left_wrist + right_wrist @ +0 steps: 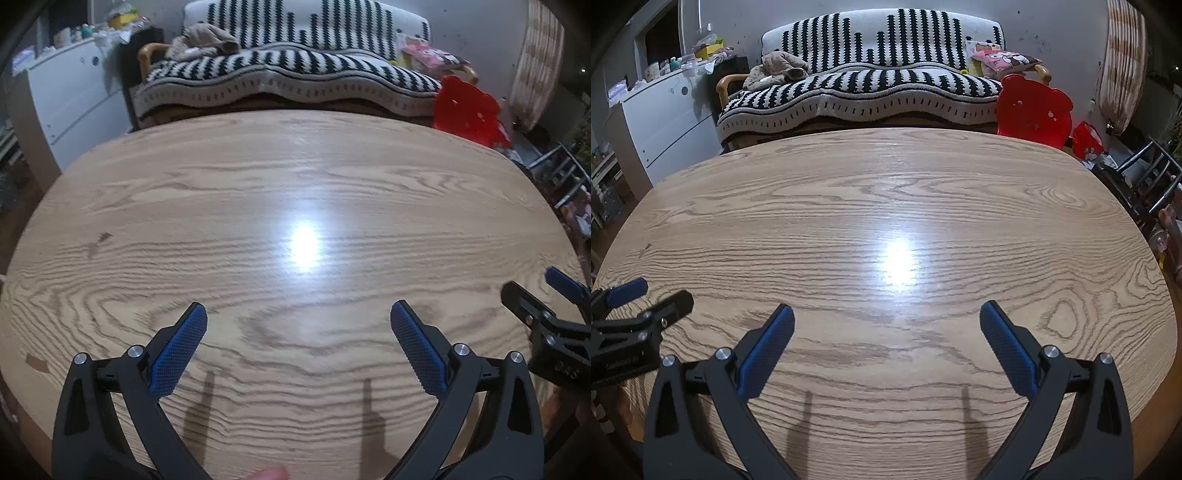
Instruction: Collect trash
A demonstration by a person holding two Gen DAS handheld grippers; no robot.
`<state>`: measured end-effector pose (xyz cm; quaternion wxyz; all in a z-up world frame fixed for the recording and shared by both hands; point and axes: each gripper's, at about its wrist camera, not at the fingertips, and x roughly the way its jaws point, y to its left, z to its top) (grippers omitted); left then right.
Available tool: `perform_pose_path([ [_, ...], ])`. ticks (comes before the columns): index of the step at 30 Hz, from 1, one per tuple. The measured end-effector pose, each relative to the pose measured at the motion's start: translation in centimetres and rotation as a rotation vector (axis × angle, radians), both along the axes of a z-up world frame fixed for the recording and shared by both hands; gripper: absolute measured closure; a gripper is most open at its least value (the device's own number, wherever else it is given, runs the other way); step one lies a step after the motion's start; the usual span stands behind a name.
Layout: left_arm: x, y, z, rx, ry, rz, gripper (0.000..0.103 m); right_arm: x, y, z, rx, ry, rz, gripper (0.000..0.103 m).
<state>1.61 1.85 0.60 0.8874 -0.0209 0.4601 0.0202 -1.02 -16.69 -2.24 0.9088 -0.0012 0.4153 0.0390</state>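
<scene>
Both the left gripper [298, 314] and right gripper [886, 314] hover side by side over the near edge of the wooden table [886, 192], fingers spread and empty, apparently poised because no trash shows anywhere.

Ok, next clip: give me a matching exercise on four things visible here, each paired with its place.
Things:
1. red bear-shaped plastic chair
2. white drawer unit
3. black-and-white striped sofa
4. pink cartoon cushion

Places:
A. left of the sofa
B. on the sofa's right end
C. behind the oak-grain wooden table, centred
D. at the table's far right edge

Pairs: 1-D, 2-A, 3-C, 4-B
</scene>
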Motion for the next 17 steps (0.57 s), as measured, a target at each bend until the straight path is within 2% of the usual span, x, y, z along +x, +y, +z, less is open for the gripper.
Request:
perform_pose_path([
  [4, -0.1, -0.1, 0.5, 0.097, -0.057, 0.043, 0.006, 0.4, -0.1, -0.2, 0.000, 0.010, 0.014, 0.006],
  [8, 0.6, 0.1, 0.0, 0.041, -0.029, 0.033, 0.006, 1.1, -0.4, -0.6, 0.007, 0.022, 0.018, 0.006],
  [14, 1.6, -0.7, -0.2, 0.057, -0.044, -0.007, 0.006, 2.2, -0.5, -1.3, 0.002, 0.022, 0.012, 0.006],
  [17, 1.9, -0.8, -0.8, 0.047, -0.026, -0.017, 0.006, 2.9, -0.9, -1.7, 0.003, 0.028, 0.005, 0.006],
])
